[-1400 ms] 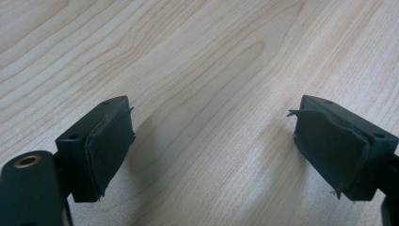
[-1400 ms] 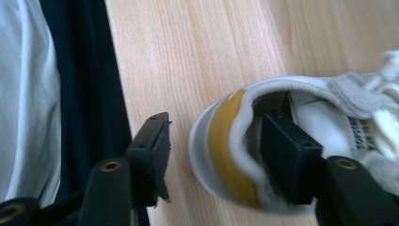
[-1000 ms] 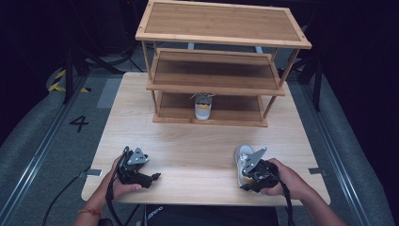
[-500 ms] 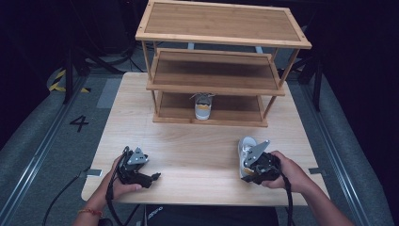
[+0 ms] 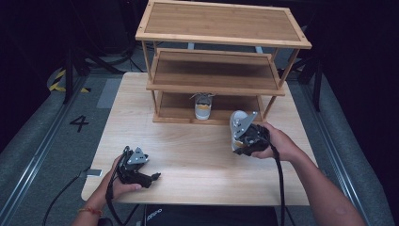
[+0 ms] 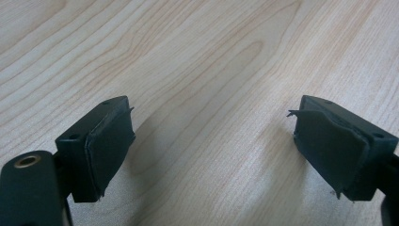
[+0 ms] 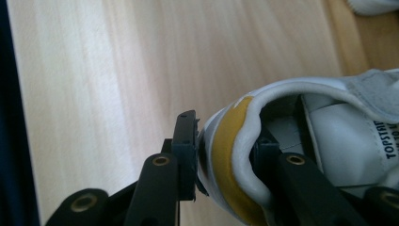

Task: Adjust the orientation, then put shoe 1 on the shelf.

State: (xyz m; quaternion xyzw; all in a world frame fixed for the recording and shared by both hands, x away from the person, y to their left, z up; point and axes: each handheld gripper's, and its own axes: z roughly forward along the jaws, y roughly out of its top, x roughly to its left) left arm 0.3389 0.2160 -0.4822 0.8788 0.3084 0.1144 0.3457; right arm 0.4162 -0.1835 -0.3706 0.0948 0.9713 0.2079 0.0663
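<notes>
My right gripper is shut on the heel of a white sneaker with a yellow heel patch, held above the table just in front of the wooden rack. The right gripper view has one jaw outside the sneaker's heel and the other inside its collar. A matching sneaker stands on the rack's lowest shelf, heel toward me. My left gripper rests near the table's front left, open; in the left gripper view its pads stand wide apart over bare wood.
The light wooden table carries the three-shelf rack at its far side. The two upper shelves are bare. Dark floor, a metal rail and a painted number 4 lie left of the table.
My right gripper has carried the sneaker away from the front edge toward the rack. The left gripper has stayed put.
</notes>
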